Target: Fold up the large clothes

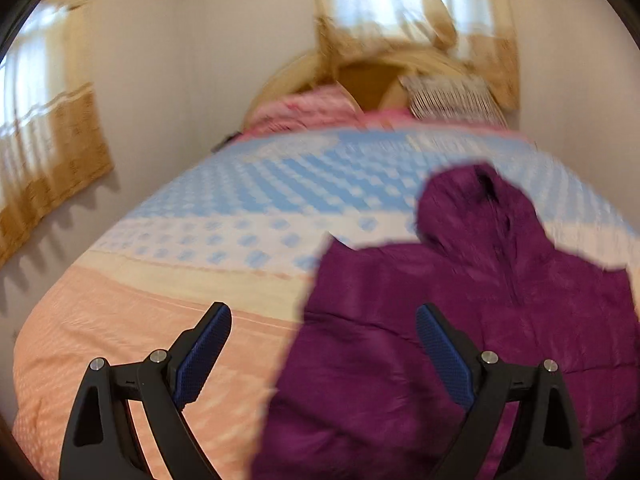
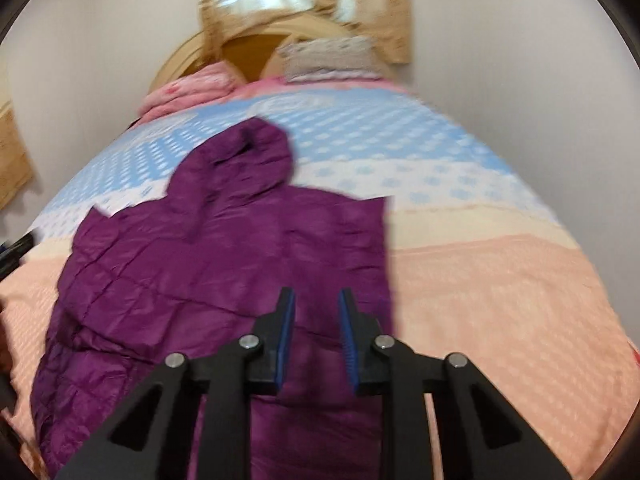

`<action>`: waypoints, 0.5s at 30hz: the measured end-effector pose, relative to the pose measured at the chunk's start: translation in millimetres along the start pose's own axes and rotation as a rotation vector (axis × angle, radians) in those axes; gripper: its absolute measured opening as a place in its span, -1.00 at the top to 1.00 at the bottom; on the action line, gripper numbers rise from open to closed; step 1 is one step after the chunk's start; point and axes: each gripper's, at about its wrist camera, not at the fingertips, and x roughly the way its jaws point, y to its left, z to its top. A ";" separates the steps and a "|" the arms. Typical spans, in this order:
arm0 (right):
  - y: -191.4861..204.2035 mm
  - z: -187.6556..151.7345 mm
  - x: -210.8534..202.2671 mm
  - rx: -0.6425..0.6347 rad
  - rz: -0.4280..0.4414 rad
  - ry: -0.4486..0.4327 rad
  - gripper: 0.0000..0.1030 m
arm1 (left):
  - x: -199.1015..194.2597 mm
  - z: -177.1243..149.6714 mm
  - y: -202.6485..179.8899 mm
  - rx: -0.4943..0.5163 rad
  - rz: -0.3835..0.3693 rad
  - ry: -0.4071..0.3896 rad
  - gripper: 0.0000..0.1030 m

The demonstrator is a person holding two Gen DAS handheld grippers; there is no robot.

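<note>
A purple hooded puffer jacket (image 1: pixel 460 320) lies flat on the bed, hood pointing toward the headboard; in the right wrist view (image 2: pixel 224 272) its sleeves seem folded in over the body. My left gripper (image 1: pixel 324 320) is wide open and empty above the jacket's left edge. My right gripper (image 2: pixel 316 300) is partly open and empty, hovering over the jacket's lower right part. The left gripper's tip (image 2: pixel 18 250) shows at the left edge of the right wrist view.
The bed cover (image 2: pixel 500 288) is peach near me and blue-and-white farther off. A pink folded blanket (image 2: pixel 188 88) and a patterned pillow (image 2: pixel 328 56) lie at the wooden headboard (image 2: pixel 244 46). Walls flank the bed; curtained windows (image 1: pixel 52 152) are left and behind.
</note>
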 end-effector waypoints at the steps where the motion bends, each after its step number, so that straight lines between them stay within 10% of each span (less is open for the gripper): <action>1: 1.5 -0.7 10.4 0.006 0.006 0.015 0.53 | 15.4 -4.2 -10.6 0.023 -0.002 0.040 -0.82; 15: 0.9 -31.7 59.2 -0.059 -0.069 0.074 0.63 | 69.8 -30.9 -32.7 0.089 0.022 0.176 -0.88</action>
